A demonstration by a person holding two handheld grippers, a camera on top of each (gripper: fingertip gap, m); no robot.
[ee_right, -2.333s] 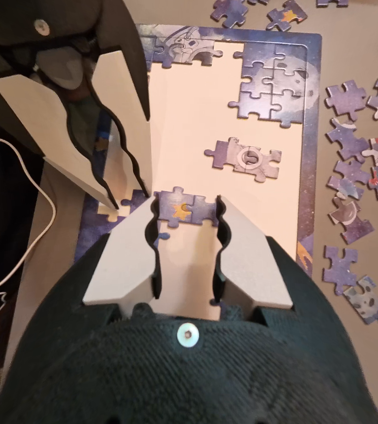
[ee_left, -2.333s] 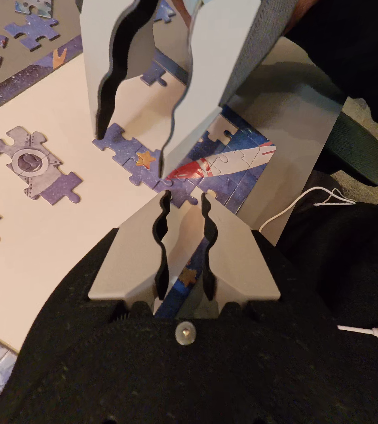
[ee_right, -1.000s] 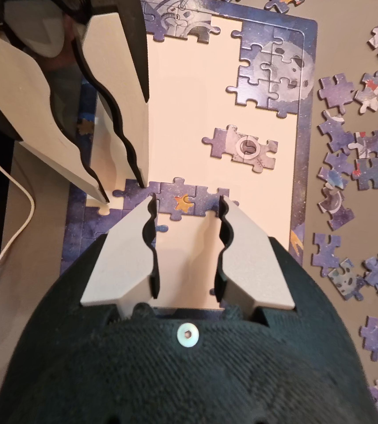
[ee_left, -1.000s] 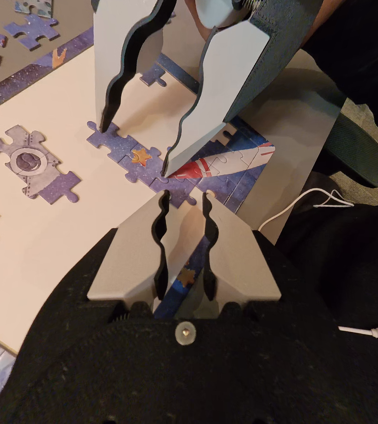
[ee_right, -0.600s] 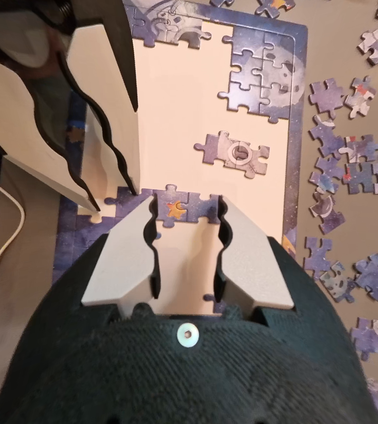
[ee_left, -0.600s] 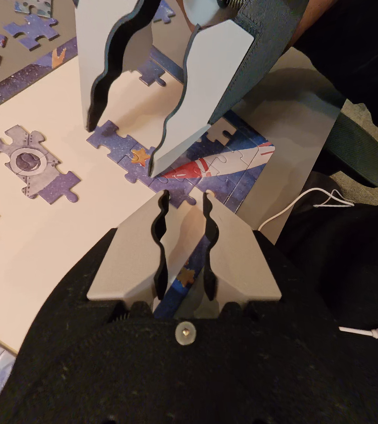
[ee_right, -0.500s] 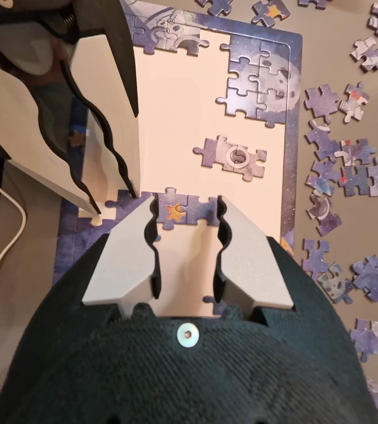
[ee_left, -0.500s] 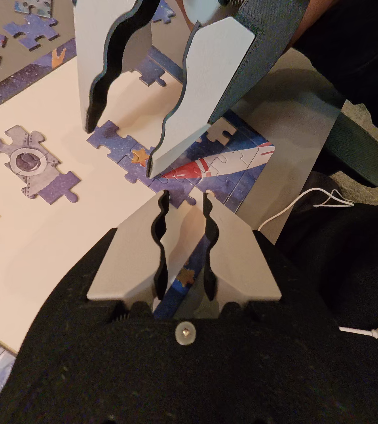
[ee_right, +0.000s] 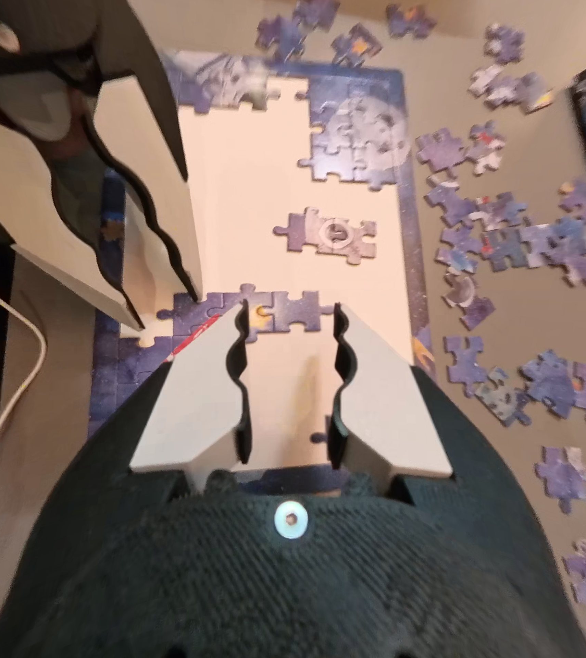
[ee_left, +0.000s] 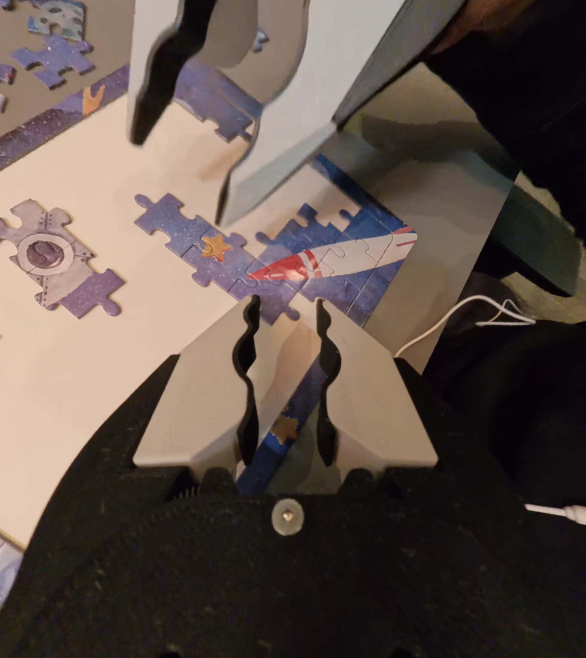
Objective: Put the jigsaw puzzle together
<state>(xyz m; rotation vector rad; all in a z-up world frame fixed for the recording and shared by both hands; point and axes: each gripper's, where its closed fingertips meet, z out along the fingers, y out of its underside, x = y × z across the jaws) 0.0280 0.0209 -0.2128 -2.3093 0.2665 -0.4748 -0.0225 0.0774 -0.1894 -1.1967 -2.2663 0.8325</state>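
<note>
The left tool hung spread and bare over the tray's near-left corner, its tips just above the joined rocket pieces. The rocket's long axis ran slantwise, red nose toward the tray's middle, tail at the corner. A row of star pieces stretched away from the nose. The right tool (blurred) also hung spread and bare above that row. Loose pieces lay on the surface beyond the tray's right edge.
</note>
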